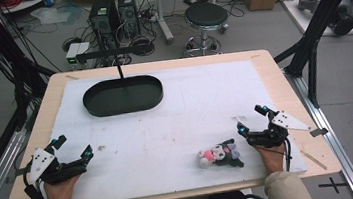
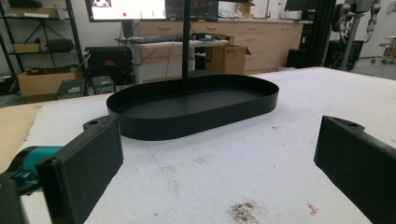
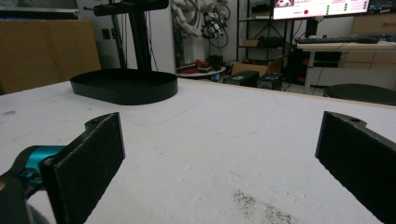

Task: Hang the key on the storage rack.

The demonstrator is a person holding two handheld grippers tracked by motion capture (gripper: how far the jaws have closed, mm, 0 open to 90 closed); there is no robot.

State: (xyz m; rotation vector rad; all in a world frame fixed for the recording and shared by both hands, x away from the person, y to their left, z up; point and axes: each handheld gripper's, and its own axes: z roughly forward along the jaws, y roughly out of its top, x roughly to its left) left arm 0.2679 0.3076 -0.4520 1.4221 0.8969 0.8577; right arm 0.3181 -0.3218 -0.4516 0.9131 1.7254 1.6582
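Left claw (image 1: pixel 73 147): jaws spread wide, nothing betw. them, resting low at near-left corner of the white-covered surface (image 1: pixel 177 124). Right claw (image 1: pixel 252 120): jaws likewise wide apart, empty, at near-right edge. Plush toy (image 1: pixel 219 154) (pink, white & black) lies on the surface just beside right claw, on its inner side, not touching. Black oval tray (image 1: pixel 123 96) sits at far side, well apart from both claws.
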